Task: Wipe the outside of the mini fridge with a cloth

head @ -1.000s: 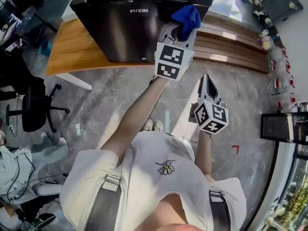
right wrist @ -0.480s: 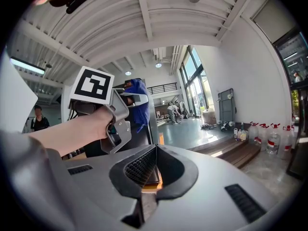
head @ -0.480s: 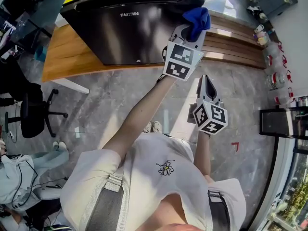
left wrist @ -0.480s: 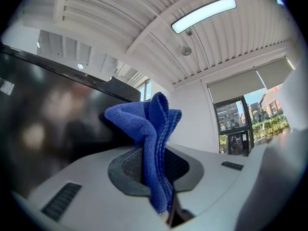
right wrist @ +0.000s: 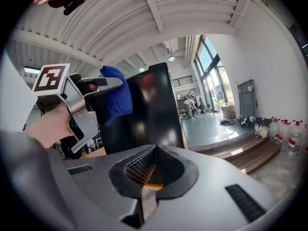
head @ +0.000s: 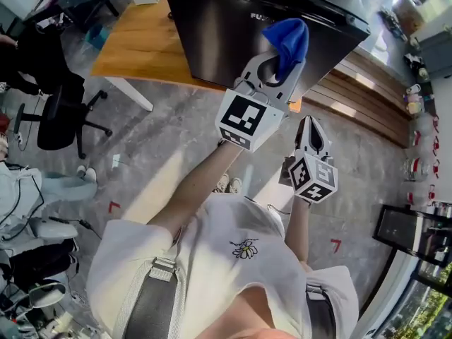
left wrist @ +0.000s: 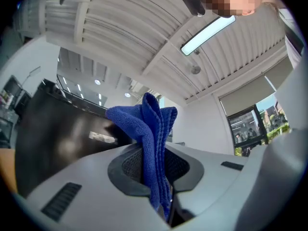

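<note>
Cloth point(head: 287, 39), blue, bunched, glossy black fridge point(head: 219, 34)

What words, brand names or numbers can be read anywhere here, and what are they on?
"FU": the start of a white brand name on the front of the mini fridge. The rest is hidden behind the blue cloth held in the left gripper.
Pale label on the fridge, left gripper view: too blurred to read.
Cubes on the left gripper and the right gripper: black-and-white square patterns, no letters.
</note>
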A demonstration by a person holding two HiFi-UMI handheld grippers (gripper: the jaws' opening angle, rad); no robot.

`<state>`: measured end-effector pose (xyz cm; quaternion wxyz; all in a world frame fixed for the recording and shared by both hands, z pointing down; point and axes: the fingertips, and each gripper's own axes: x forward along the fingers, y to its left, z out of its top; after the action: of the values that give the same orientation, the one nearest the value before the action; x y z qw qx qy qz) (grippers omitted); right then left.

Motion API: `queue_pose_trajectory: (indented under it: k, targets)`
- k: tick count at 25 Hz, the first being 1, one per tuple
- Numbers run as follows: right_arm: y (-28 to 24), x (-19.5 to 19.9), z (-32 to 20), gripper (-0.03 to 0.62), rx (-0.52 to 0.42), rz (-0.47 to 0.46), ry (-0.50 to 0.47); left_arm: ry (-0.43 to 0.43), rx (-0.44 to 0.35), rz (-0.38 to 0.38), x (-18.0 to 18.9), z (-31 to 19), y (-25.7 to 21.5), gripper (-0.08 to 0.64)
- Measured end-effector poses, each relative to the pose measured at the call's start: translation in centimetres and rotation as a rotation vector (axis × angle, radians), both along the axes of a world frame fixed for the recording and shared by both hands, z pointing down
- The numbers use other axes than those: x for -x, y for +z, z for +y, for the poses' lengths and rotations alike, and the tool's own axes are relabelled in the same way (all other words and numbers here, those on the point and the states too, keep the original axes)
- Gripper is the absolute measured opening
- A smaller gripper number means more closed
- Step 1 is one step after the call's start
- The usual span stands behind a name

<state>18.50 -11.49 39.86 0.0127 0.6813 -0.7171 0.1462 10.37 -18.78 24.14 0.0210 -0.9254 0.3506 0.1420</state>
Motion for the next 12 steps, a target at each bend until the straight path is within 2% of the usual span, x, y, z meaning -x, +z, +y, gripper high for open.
queue_pose_trajectory:
  k: [4,9,12]
  targets:
    - [0.2,2.9,-0.9,0.014,0.005,0.008,-0.054,-0.180,-0.027,-0.035,8.1,-1.7,0.6,0.055]
    - [0.5,5.3,-1.6,0.014,0.012,0.024,-0.095,-0.394,0.029,-0.053,18.2,-4.9,4.1,0.055]
    - [0.8,5.6,-1.6,0.014,0.022,0.030,-0.094,-0.497,0.048,-0.055,22.8,-6.4,5.5,0.055]
